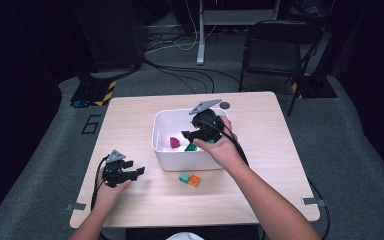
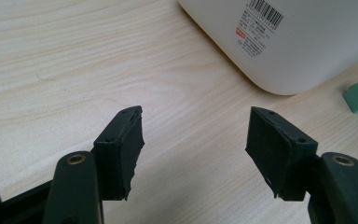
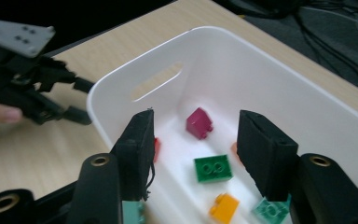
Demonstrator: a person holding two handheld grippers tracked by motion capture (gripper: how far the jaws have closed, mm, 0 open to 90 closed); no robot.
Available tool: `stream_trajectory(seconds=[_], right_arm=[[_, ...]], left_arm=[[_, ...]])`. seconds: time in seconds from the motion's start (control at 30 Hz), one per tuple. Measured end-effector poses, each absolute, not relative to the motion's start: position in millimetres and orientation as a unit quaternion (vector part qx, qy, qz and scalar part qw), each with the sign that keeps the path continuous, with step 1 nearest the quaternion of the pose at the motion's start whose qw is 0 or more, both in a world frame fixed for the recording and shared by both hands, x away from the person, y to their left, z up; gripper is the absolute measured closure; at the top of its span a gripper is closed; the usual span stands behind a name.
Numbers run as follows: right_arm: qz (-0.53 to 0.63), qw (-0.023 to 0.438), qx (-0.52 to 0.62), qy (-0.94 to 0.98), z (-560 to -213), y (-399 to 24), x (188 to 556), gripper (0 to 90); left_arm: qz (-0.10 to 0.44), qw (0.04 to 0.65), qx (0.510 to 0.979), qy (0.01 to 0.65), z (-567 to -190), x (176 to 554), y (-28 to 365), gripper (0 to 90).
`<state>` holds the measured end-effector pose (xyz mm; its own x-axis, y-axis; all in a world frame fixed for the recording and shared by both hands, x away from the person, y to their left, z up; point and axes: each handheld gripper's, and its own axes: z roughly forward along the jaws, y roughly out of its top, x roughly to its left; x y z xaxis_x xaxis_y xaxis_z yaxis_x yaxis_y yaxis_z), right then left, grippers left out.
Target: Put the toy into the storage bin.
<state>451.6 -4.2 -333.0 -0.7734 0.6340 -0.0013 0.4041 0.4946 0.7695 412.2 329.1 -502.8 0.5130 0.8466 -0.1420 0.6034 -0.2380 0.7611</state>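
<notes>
A white bin (image 1: pixel 162 150) stands mid-table. My right gripper (image 1: pixel 190 137) hangs over its inside, open with nothing between the jaws. In the right gripper view (image 3: pixel 195 119) I look down on a magenta brick (image 3: pixel 199 122), a green brick (image 3: pixel 213 168), a yellow-orange brick (image 3: pixel 224 207) and a teal brick (image 3: pixel 272 210) on the bin floor (image 3: pixel 242 88). My left gripper (image 1: pixel 137 171) rests near the table's front left, open and empty, above bare wood (image 2: pixel 196 116). A teal brick (image 1: pixel 184 177) and an orange brick (image 1: pixel 194 180) lie together in front of the bin.
A small dark round object (image 1: pixel 224 105) sits on the table behind the bin. Beyond the table stand a folding chair (image 1: pixel 275 45) and a desk leg (image 1: pixel 200 35), with cables across the floor. The bin's labelled wall (image 2: pixel 298 42) is close ahead of the left gripper.
</notes>
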Motion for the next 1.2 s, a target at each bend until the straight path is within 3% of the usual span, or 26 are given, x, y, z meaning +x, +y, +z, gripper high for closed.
stream_trajectory(seconds=[0.53,0.9,1.2], right_arm=[[0.417,0.134,0.281,0.854,-348,-14,398,38.1],[0.429,0.138,0.284,0.846,-375,-28,376,40.3],[0.430,0.111,0.290,0.848,-413,-36,375,44.8]], left_arm=[[0.156,0.403,0.770,0.470,-503,412,329,36.0],[0.152,0.399,0.773,0.469,-503,411,329,36.0],[0.151,0.399,0.774,0.469,-503,412,328,36.0]])
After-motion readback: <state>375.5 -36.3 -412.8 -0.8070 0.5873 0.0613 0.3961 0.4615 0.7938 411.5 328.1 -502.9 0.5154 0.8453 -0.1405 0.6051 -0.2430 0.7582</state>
